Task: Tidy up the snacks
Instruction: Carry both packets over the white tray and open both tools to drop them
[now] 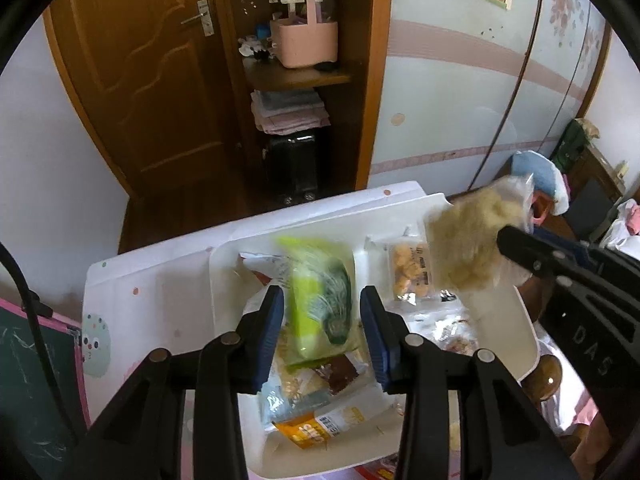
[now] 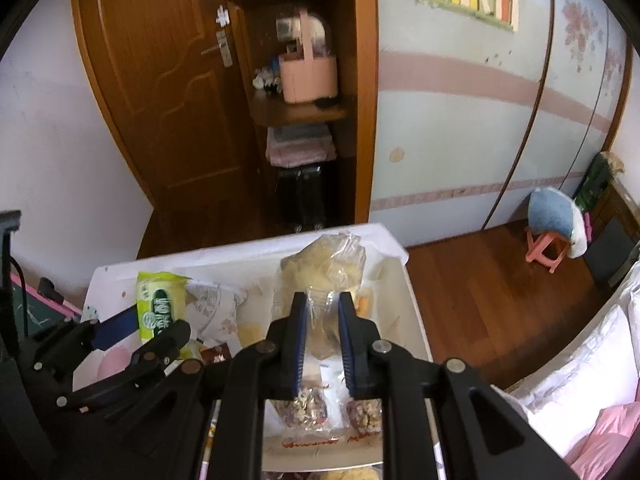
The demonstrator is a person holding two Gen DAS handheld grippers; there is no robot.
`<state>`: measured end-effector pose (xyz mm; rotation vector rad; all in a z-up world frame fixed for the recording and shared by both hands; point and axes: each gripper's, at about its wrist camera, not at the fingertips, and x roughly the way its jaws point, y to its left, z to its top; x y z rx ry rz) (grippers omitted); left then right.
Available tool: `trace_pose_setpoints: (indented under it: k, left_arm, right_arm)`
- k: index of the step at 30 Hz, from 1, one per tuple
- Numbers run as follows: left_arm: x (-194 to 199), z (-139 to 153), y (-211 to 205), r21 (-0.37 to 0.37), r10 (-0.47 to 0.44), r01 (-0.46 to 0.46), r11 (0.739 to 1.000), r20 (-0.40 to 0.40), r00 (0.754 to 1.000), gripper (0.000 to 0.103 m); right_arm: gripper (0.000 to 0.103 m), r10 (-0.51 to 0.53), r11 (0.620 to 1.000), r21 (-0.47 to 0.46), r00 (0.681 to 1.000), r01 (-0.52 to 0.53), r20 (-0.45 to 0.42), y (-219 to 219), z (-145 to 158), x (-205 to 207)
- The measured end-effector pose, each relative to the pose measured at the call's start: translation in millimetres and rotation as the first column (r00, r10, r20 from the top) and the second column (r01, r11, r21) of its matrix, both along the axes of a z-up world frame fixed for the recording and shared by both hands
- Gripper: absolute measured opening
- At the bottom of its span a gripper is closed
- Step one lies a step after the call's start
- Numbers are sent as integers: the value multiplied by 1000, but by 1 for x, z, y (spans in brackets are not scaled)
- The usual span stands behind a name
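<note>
While both grippers hang over the white tray (image 1: 224, 256) on the pale dotted table (image 1: 160, 280), each has a snack packet between its fingers. On the left, the left gripper (image 1: 322, 334) stands partly open around a lime-green packet (image 1: 320, 300); its blue pads (image 1: 269, 336) sit just beside the wrapper's edges, and whether they press on it cannot be told, since the packet is blurred. Beneath it in the tray's left part lie a brown-and-white packet (image 1: 340, 372) and, nearer, an orange packet (image 1: 316, 428). Further right, past the tray's divider, a clear packet of small golden biscuits (image 1: 410, 276) lies flat. On the right, the right gripper (image 2: 323, 340) is nearly closed, pinching the crumpled end of a clear bag of pale puffed snacks (image 2: 320, 268), which hangs above the tray's far right part. Below it lie two nut bars (image 2: 310, 408) in clear wrappers.
</note>
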<state>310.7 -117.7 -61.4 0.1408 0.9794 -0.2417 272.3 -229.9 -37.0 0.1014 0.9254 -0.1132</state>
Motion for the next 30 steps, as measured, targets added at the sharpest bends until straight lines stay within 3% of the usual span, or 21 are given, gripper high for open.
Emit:
trace_pose_setpoints:
  k: [1,2,3,8,13,30]
  left_arm:
    - [0,0,0,7,4,-4,1000,7,1000,52]
    - [1,0,1,9,10,-10,1000,12,1000,69]
    - [1,1,2,5,15,-15,1000,18,1000,79]
    - [3,0,9,-5,22,-22,1000,1,1000,87]
    - [0,2,16,-17,44,-44,999,2,999,87]
    - [-25,21,27,-32,78,-78,996,23,997,88]
  right_arm:
    - [17,-1,1000,6,1000,1,-10,0,-3,1]
    - [18,0,1000,9,1000,0,-19,-1,-6,3]
    - [19,2,1000,4,1000,-2,-27,0,-9,4]
    - [36,-5,1000,16,999,6,-50,-5,-18,3]
    - [44,-15,999,35,999,17,-48,-10,-19,-4]
    - [44,26,1000,19,999,-25,-42,-1,-8,-24]
